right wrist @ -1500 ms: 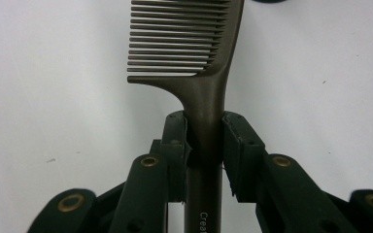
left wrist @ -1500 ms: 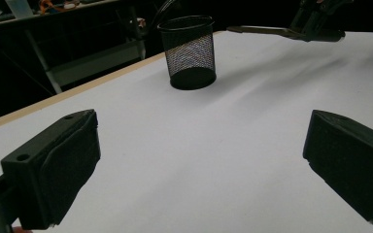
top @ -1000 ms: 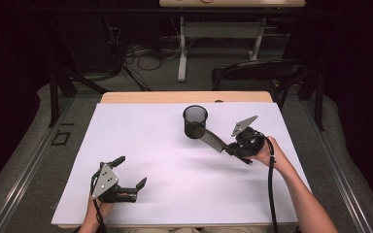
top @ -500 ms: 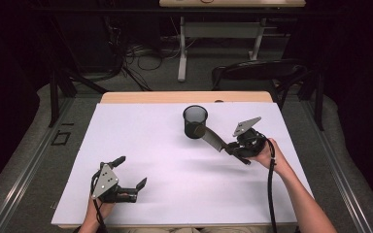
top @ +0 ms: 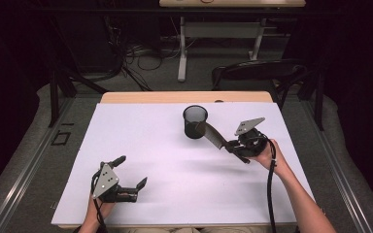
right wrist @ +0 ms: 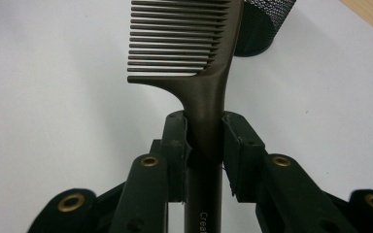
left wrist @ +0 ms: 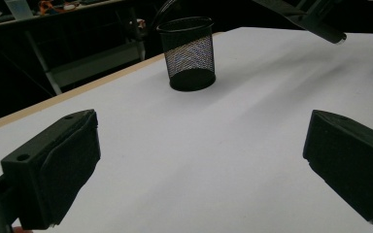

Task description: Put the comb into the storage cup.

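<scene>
A dark brown wide-tooth comb point(right wrist: 194, 58) is clamped by its handle in my right gripper point(right wrist: 205, 133), teeth end pointing away toward a black mesh cup point(right wrist: 262, 24). From above, the comb point(top: 214, 136) hangs over the table just right of the mesh cup point(top: 195, 121), with the right gripper point(top: 233, 145) shut on it. My left gripper point(top: 131, 174) rests near the table's front left, jaws wide apart with nothing between them. The left gripper view shows the cup point(left wrist: 187, 52) standing upright ahead and the comb point(left wrist: 301, 18) at the top right.
The white table top point(top: 141, 141) has a wooden strip along its far edge. A dark chair point(top: 252, 73) stands behind the table at the right, and cables and table legs lie on the floor beyond.
The right gripper has carried the comb slightly left, closer to the mesh cup. The left gripper has stayed where it was.
</scene>
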A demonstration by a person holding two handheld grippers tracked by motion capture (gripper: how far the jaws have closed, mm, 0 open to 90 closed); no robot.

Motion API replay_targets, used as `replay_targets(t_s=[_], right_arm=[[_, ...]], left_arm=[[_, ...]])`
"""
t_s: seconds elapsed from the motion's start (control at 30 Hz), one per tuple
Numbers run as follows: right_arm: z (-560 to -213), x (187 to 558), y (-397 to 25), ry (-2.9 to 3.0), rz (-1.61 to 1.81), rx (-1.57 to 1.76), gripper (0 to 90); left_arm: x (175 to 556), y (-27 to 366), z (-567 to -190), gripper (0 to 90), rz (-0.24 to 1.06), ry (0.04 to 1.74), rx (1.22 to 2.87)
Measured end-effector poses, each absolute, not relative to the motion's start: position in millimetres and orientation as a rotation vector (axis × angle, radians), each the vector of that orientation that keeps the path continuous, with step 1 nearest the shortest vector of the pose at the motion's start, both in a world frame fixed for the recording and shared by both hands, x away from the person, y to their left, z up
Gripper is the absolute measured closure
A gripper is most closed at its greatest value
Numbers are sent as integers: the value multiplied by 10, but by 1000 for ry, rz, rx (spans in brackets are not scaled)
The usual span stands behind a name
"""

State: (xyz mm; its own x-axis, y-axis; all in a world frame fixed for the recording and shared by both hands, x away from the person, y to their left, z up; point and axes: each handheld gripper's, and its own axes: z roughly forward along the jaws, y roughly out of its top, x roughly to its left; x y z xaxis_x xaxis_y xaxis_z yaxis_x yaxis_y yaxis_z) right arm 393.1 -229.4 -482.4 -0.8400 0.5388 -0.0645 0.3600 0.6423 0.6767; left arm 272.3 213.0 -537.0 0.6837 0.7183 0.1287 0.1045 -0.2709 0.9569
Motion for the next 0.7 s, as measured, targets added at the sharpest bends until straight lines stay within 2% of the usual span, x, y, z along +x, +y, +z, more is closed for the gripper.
replay_targets(t_s=[0.7], right_arm=[[-4793, 3910, -2289, 2533, 1051, 747, 730]], left_arm=[[2733, 2141, -5367, 1, 676, 662, 1760]])
